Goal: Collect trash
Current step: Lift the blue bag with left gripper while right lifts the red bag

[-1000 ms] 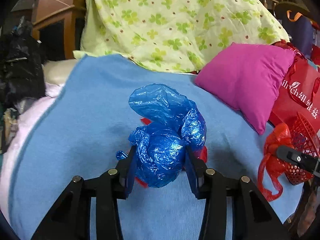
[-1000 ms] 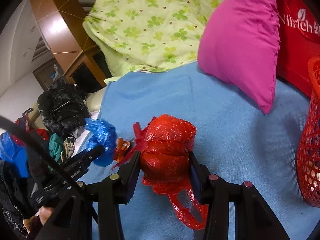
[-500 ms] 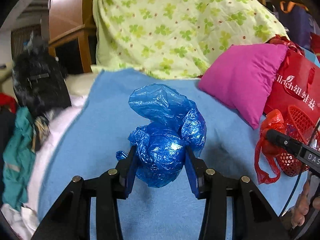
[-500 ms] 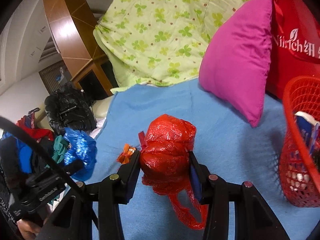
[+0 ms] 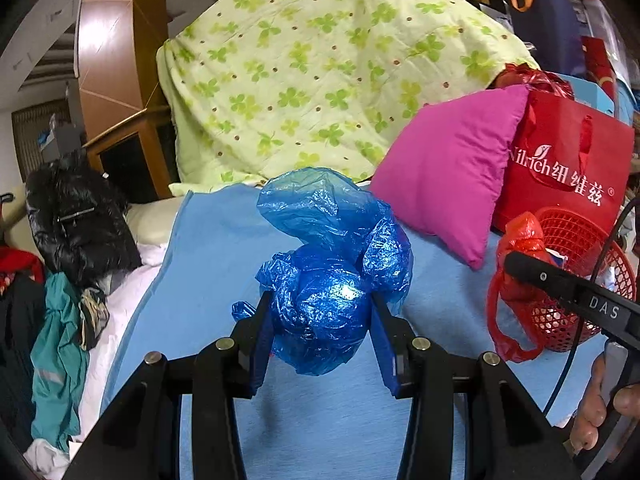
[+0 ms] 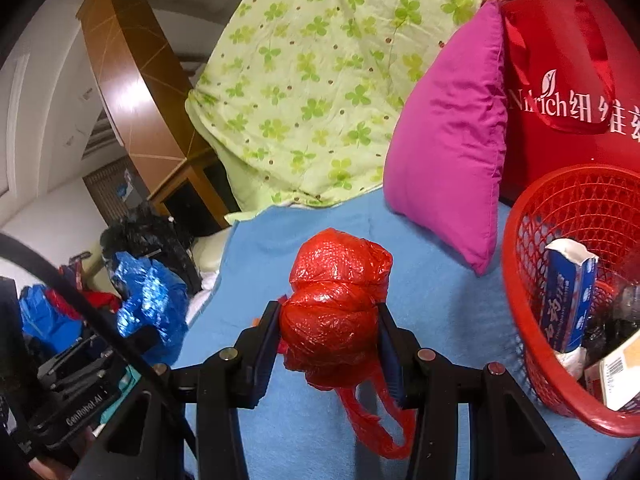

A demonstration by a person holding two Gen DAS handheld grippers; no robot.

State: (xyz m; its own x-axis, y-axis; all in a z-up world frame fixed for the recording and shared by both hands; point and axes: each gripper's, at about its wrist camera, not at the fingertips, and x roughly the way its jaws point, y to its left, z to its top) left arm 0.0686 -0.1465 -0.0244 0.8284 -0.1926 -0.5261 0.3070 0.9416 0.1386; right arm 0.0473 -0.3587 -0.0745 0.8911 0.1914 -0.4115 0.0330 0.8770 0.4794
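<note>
Two black handheld grippers with blue-lined fingers

The left gripper [image 5: 320, 332] and right gripper [image 6: 328, 344] are alike: matte black angular linkage arms, each joint fixed by a round silver screw head, and flat fingers [image 5: 260, 340] faced with blue pads on the inner side. The right gripper's body reads "DAS" in white letters; the left's reads "GenRobot.AI". A thin dark cable [image 5: 576, 336] curves past the right gripper, and another black cable [image 6: 80, 304] arcs across the left one.

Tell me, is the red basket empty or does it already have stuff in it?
Not empty. The red basket already holds a blue and white box and other packaging, seen in the right wrist view.
</note>
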